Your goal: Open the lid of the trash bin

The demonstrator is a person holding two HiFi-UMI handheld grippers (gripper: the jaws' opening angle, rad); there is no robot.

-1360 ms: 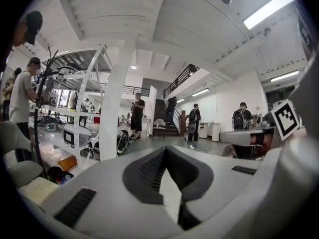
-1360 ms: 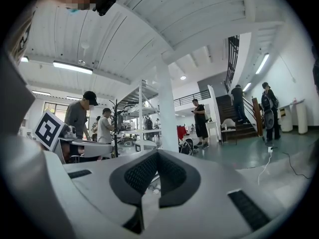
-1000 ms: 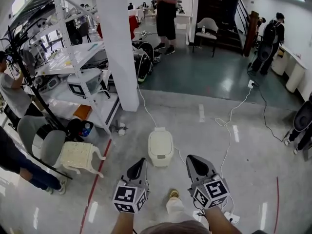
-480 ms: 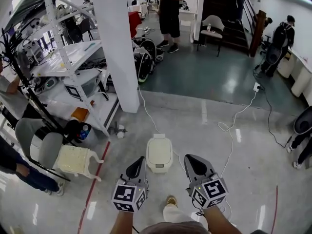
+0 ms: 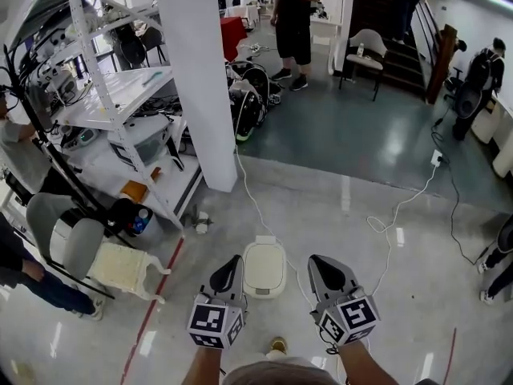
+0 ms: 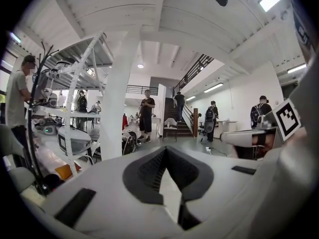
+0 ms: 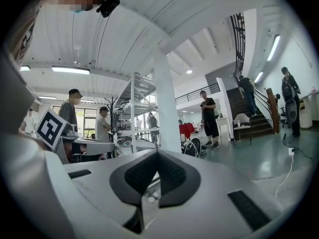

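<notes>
- Head view: a cream trash bin (image 5: 264, 269) stands on the glossy grey floor (image 5: 361, 247), its lid (image 5: 264, 261) down flat and closed.
- The bin shows between the tips of the two grippers, nearer the left gripper (image 5: 230, 266) than the right gripper (image 5: 320, 266); neither one touches it.
- Both grippers point forward, side by side, each with its marker cube (image 5: 214, 324) toward the person.
- Left gripper view: the two dark jaws meet at their tips, closed, with nothing held between them.
- Right gripper view: these jaws are also pressed together at the tips and hold nothing.
- A white cable (image 5: 255, 203) runs across the floor from behind the bin toward a white pillar (image 5: 196, 70).
- Left of the pillar stands a white shelf rack (image 5: 120, 95) loaded with equipment, and a grey chair (image 5: 68, 243) sits near its foot.
- A red line (image 5: 156, 303) marks the floor left of the bin.
- A person in black (image 5: 295, 22) stands well beyond the pillar.
</notes>
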